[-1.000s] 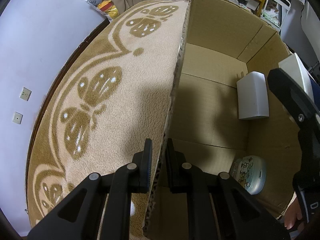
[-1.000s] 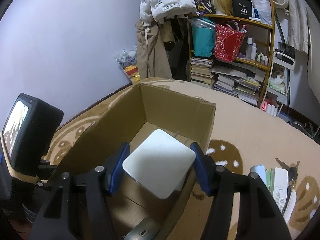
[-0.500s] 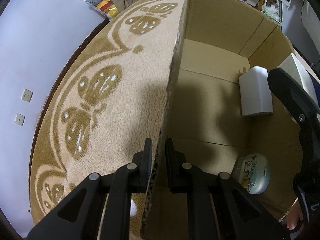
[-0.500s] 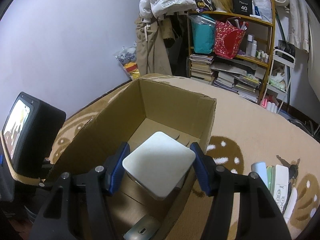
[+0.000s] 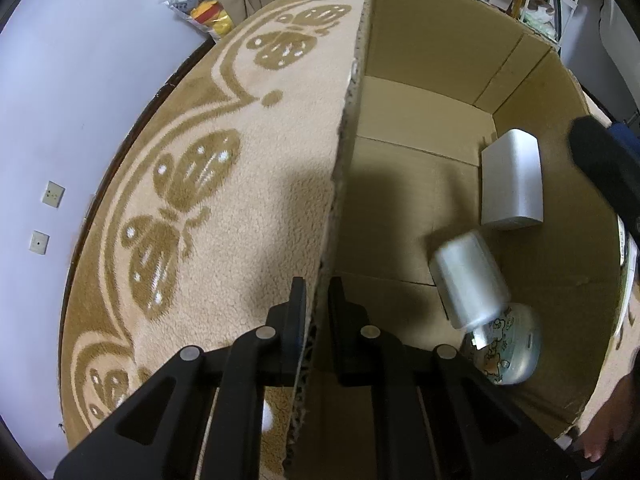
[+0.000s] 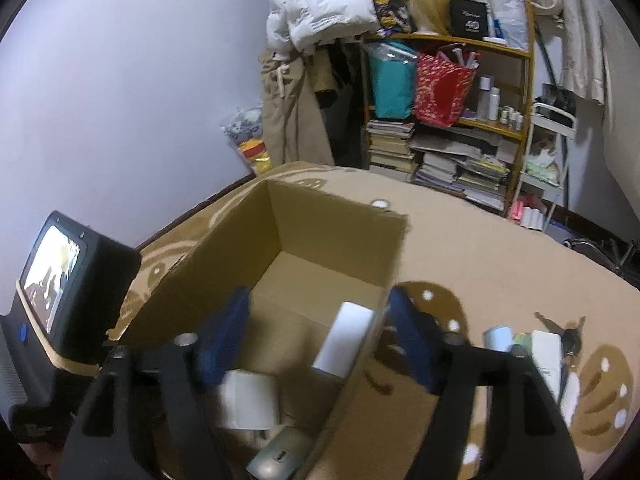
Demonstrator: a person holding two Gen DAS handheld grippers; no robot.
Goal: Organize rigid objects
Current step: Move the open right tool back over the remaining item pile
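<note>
A: White block (image 5: 470, 280), blurred, sits lower right of centre in the left wrist view, inside the cardboard box (image 5: 420, 40), just over a round printed case (image 5: 506, 354). Whether it touches the case or the floor, cannot tell.

B: Right gripper (image 6: 320, 336)?

A: Jaws have just been opening; they stand wide, nothing pressed between the blue pads (image 6: 224, 336). The block (image 6: 250, 400) shows low in that view, under the left pad.

B: Other contents?

A: A second white block (image 5: 512, 180) lies against the right wall, mid right of frame.

B: Left gripper (image 5: 316, 312)?

A: Narrow, clamped on the box's near wall, bottom centre. One finger outside over the patterned rug (image 5: 180, 180), one inside.

B: Outside the box?

A: A small row of items (image 6: 540, 352) on the rug, lower right of the right wrist view.
</note>
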